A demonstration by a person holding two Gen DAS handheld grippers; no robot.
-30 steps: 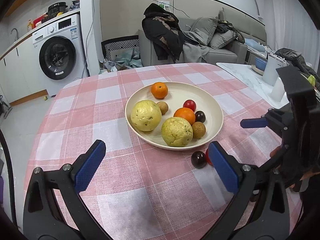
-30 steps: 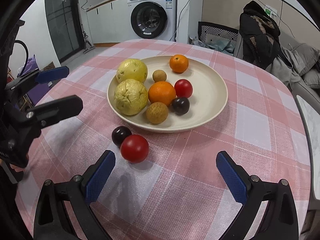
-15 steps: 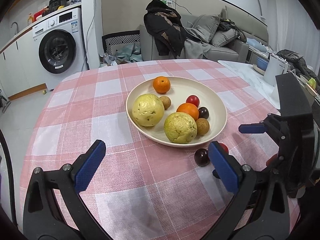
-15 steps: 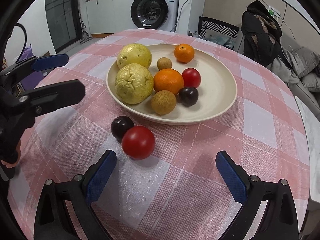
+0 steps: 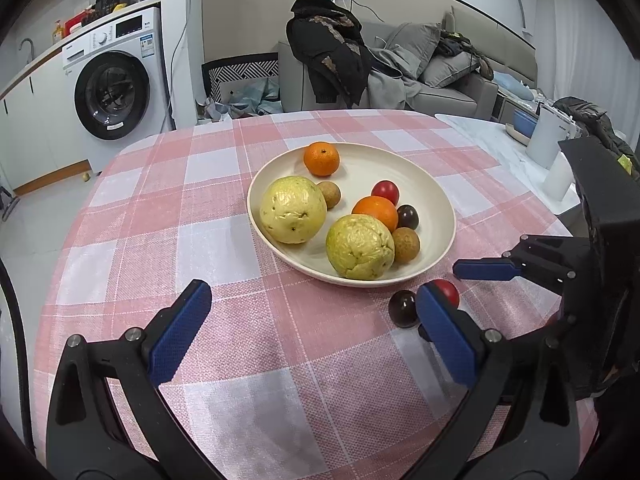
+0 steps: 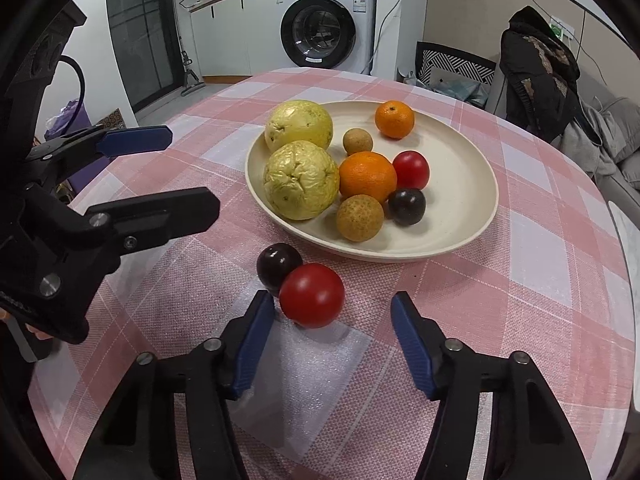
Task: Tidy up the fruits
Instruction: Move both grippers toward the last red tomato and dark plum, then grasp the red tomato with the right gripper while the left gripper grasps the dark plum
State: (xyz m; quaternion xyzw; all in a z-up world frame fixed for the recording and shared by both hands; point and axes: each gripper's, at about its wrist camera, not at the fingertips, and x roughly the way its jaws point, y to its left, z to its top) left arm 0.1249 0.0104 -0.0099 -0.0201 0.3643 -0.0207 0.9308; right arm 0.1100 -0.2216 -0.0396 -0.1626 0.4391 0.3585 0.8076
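Now the right gripper [image 6: 333,318] has just been narrowing its jaws, still ungripped, around the glossy red round tomato [image 6: 311,295] at lower centre on the pink checked worktop [image 6: 500,300], just before the cream plate [image 6: 472,232]; the left gripper [image 5: 312,320] gapes empty.

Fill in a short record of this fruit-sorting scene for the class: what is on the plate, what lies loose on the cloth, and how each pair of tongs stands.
plate: two yellow-green fruits, two oranges, two brown fruits, one red, one dark
loose on cloth: red fruit and dark fruit, touching, just off the plate's near rim
right tongs: have just been closing; red fruit between them, pads not pressing it
left tongs: open, holding nothing
table cover: pink checked cloth
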